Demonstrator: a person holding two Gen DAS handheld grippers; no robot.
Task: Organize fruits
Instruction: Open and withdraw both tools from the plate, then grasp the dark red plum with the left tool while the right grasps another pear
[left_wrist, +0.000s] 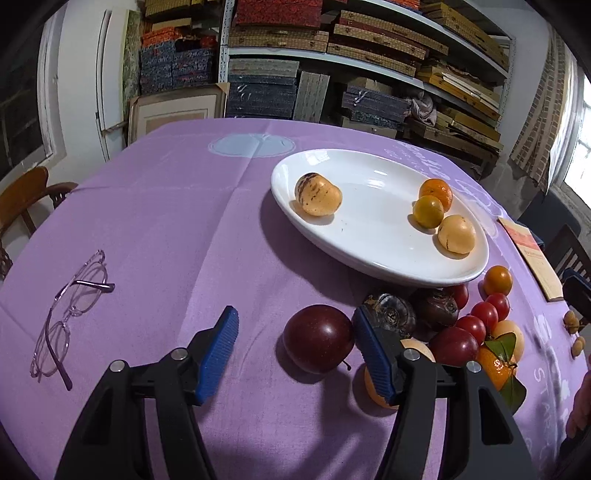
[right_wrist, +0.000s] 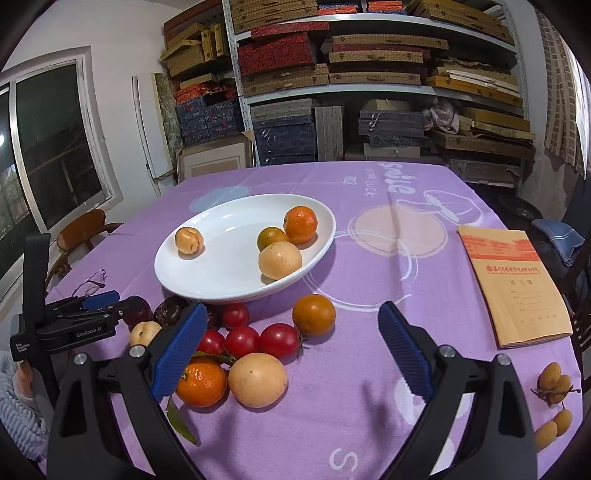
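With both claws standing apart and empty, the left gripper (left_wrist: 295, 350) had the dark plum (left_wrist: 318, 338) just ahead between its jaws, so it needed a squarer, gentle closing, while the right gripper (right_wrist: 291, 347) hung over the tomatoes (right_wrist: 242, 340).

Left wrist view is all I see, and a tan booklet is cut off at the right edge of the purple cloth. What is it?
Observer: A tan paper exercise book with an orange-red printed header, lying shut and flat on the purple tablecloth.
Operator: Where are the other tongs?
Observer: The right tongs stand wide open, gripping nothing, and point at the loose fruit in front of the white oval plate.
Operator: Anything further right?
Observer: Small yellow-brown oval fruits on twigs lie near the cloth's edge, nearer the camera than the book.
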